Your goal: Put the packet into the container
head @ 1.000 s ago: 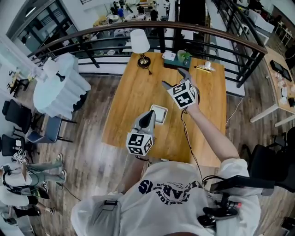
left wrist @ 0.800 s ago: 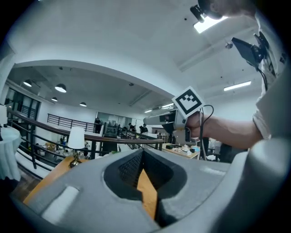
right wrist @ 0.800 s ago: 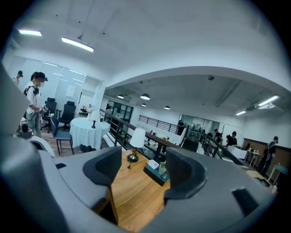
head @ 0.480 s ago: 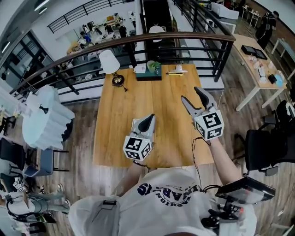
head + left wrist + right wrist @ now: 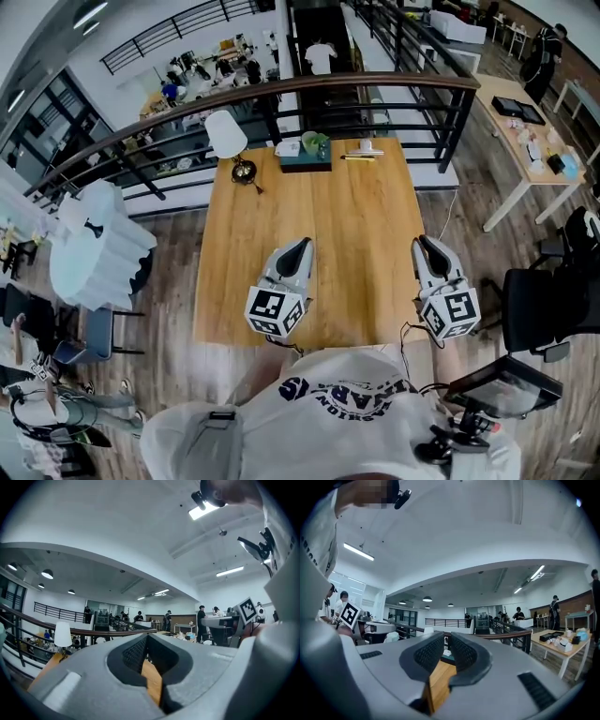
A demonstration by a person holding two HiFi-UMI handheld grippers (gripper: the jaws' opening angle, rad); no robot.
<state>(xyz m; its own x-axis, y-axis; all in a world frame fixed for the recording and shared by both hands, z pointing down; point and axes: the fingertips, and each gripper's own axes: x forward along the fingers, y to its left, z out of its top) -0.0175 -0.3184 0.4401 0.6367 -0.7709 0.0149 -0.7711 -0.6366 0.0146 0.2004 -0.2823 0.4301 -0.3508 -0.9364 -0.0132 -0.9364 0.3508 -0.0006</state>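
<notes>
Left tool (image 5: pixel 300 244) hovers over the near left part of the tabletop (image 5: pixel 347 206), tips aimed at the far edge. Its jaws meet tip to tip and grip nothing. In the left gripper view, only bare wood shows through the hollow behind the tips.

Right tool (image 5: pixel 424 244) sits at the near right edge of the tabletop, also aimed at the far edge. Its jaws have just been closing and now stand almost together, with only a thin slit between them. No object lies between them.

Changes against the earlier frames:
- One second ago the right tool was over the far middle of the tabletop with its jaws spread wide.
- Half a second ago it was farther right and nearer, with the jaws still apart.
- It now sits at the near right edge, well apart from the left tool.
- The left tool remains over the near left part, jaws together as before.
- One second ago a white container lay on the tabletop just beside the left tool's tips. Half a second ago only its rim showed.
- The left tool now covers that spot. Neither the container nor the packet can be made out in any view.

At the far edge, the lamp (image 5: pixel 225 134) and the teal tray (image 5: pixel 305 161) keep their places.
</notes>
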